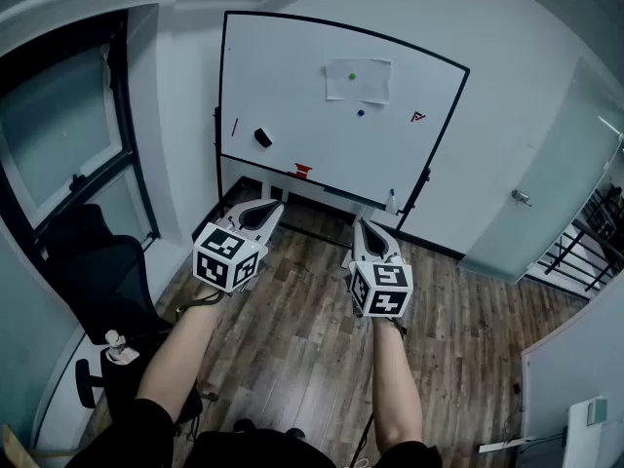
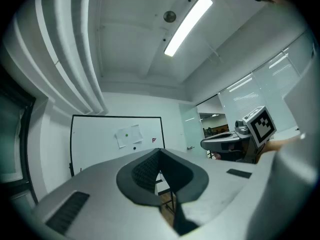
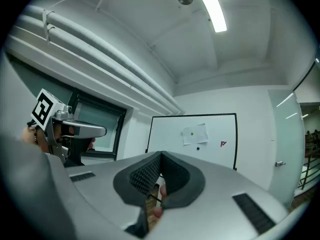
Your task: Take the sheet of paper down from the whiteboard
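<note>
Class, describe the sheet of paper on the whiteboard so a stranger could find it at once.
Find the black-framed whiteboard by the far wall. Right of centre near its top hangs a white sheet of paper with a green dot on it. Its neighbours, a blue dot below, a red mark and a black eraser, are far smaller.

The left forearm (image 1: 180,354) and right forearm (image 1: 398,378) reach forward side by side, grippers level. The left gripper (image 1: 263,208) has its jaws together at the tips, apparently with nothing between. The right gripper (image 1: 364,225), just to its right, is likewise closed and empty.
</note>
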The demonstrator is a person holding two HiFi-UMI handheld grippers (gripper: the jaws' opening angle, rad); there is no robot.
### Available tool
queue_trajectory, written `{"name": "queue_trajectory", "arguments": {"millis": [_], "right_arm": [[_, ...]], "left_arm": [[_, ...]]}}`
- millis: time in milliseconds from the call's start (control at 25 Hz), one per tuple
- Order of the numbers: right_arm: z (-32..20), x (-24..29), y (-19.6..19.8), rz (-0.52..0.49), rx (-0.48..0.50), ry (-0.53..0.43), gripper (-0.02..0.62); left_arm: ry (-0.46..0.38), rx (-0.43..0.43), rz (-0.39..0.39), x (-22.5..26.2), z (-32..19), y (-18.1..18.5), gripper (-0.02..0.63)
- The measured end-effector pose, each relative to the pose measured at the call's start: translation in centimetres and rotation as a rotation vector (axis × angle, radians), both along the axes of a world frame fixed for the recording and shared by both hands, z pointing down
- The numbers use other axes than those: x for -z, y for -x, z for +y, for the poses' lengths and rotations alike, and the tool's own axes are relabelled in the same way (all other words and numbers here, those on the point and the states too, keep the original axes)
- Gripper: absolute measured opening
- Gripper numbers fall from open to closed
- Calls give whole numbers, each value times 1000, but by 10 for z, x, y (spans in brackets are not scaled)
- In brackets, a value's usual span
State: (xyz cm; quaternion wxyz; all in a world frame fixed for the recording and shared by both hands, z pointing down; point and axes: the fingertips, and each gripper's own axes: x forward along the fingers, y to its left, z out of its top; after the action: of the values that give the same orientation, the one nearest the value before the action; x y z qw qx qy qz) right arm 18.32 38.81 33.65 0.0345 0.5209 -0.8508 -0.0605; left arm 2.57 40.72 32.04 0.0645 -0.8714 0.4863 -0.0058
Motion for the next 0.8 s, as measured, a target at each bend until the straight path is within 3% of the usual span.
{"name": "queue_trajectory", "arguments": {"millis": [320,800], "right_arm": [[8,-8,36,-19,-6,10,25],[-43,-33,33,-2,7,30,25]], "left_arm": [[4,-17,-1,-4,5,34,21],[19,-42,15,-27,-50,19,21]]}}
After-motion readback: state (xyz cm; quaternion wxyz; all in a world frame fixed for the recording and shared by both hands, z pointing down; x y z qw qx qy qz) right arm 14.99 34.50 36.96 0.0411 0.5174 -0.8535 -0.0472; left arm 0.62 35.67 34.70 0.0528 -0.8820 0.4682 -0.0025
